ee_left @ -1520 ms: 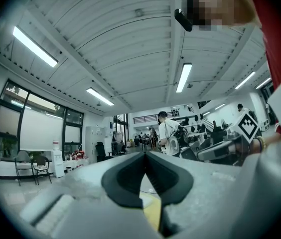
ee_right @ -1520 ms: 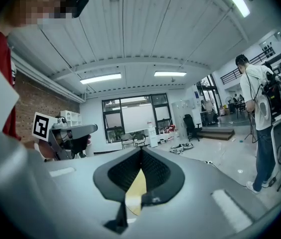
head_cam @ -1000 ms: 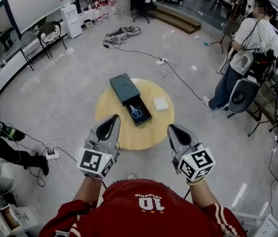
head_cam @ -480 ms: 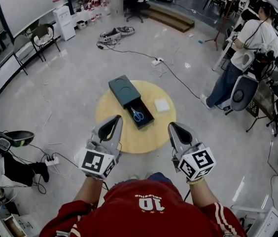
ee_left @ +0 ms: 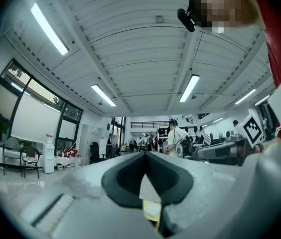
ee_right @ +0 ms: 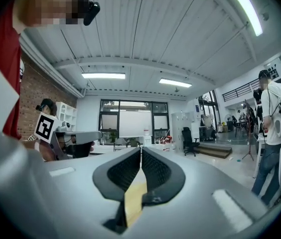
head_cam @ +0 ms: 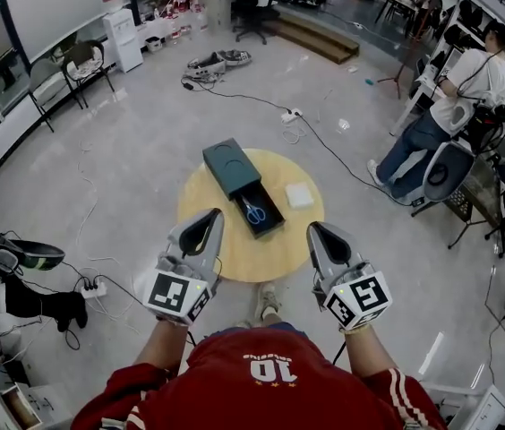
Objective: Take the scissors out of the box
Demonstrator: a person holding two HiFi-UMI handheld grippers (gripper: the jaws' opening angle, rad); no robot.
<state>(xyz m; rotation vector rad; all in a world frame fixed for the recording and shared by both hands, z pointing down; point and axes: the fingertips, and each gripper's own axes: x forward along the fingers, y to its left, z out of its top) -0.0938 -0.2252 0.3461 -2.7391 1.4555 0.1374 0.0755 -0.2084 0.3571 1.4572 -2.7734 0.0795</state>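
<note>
A dark box (head_cam: pixel 231 164) lies on a round wooden table (head_cam: pixel 217 249), its drawer (head_cam: pixel 266 224) slid out toward me. Blue-handled scissors (head_cam: pixel 254 212) lie in the drawer. My left gripper (head_cam: pixel 214 213) hovers over the table's near left edge, short of the box, with its jaws shut and nothing in them. My right gripper (head_cam: pixel 312 228) hangs over the near right edge, also shut and empty. In the left gripper view the left gripper (ee_left: pixel 145 153) points level across the room. The right gripper (ee_right: pixel 141 148) does the same in its own view. Neither gripper view shows the scissors.
A white square pad (head_cam: pixel 300 194) lies on the table right of the drawer. Cables (head_cam: pixel 315 137) run over the floor behind the table. A person (head_cam: pixel 454 115) stands at a desk at the far right. A power strip (head_cam: pixel 93 288) and someone's legs (head_cam: pixel 20 296) are at the left.
The table and box have drifted slightly nearer and rightward in the head view, and a shoe now shows below the table. Both grippers stay shut, side by side.
</note>
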